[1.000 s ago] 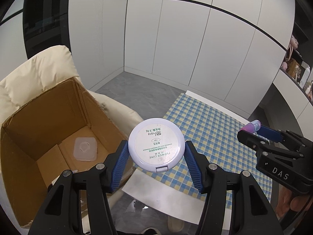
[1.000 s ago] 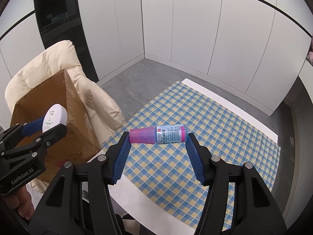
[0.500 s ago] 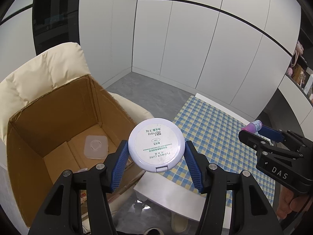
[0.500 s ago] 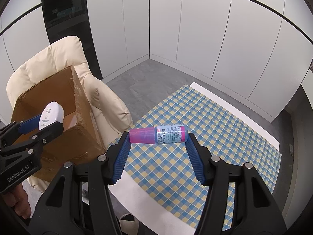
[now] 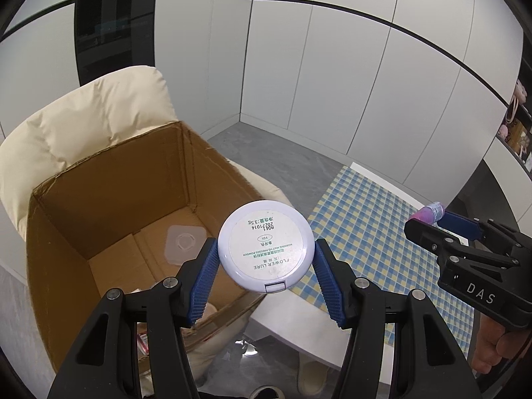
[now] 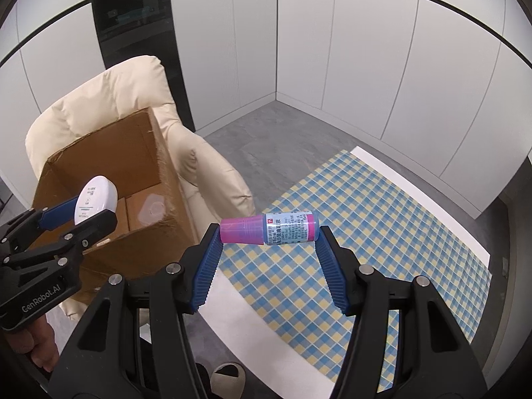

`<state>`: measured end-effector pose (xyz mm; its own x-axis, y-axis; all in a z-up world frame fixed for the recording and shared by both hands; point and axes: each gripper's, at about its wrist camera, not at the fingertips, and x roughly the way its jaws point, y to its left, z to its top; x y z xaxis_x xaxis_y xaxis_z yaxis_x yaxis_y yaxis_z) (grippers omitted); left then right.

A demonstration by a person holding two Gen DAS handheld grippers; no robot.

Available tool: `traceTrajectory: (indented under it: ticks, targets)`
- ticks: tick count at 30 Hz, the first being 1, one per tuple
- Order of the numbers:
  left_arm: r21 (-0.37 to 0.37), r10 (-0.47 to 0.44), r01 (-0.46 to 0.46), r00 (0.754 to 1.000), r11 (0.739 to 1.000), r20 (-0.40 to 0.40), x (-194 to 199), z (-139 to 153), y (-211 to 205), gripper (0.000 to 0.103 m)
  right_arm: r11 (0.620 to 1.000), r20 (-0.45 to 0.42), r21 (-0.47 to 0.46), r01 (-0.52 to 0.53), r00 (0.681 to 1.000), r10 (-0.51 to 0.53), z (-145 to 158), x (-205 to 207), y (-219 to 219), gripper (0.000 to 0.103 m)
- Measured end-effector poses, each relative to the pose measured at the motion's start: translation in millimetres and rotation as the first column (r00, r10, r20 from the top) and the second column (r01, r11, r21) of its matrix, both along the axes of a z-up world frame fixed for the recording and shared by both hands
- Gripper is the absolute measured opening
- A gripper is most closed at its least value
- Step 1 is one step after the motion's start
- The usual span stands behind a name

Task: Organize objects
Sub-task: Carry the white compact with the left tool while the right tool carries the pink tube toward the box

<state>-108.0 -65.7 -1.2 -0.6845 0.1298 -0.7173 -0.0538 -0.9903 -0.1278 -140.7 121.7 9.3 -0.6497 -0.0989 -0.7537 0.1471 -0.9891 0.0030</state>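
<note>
My left gripper is shut on a round white powder compact, held in the air beside the near right corner of an open cardboard box. The compact also shows in the right wrist view, over the box. My right gripper is shut on a small pink-capped bottle, held sideways above the checked cloth, right of the box. The bottle's tip shows in the left wrist view. A clear plastic lid lies on the box floor.
The box sits on a cream padded armchair. A blue and yellow checked cloth covers a white table to the right. Grey floor and white wall panels lie beyond. Slippers are on the floor below.
Both grippers have swung left toward the box with their objects still held. The box now fills more of both views and its inside shows in the right wrist view.
</note>
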Motion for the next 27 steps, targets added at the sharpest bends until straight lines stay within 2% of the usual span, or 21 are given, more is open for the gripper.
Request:
traceTrajectory:
  ticks: [27]
  targets:
    - [-0.018, 0.109, -0.109, 0.994, 0.994, 0.022, 15, -3, -53, 0.058, 0.995, -0.01, 0.005, -0.099, 0.995, 0.099, 2, -3, -57, 0.06]
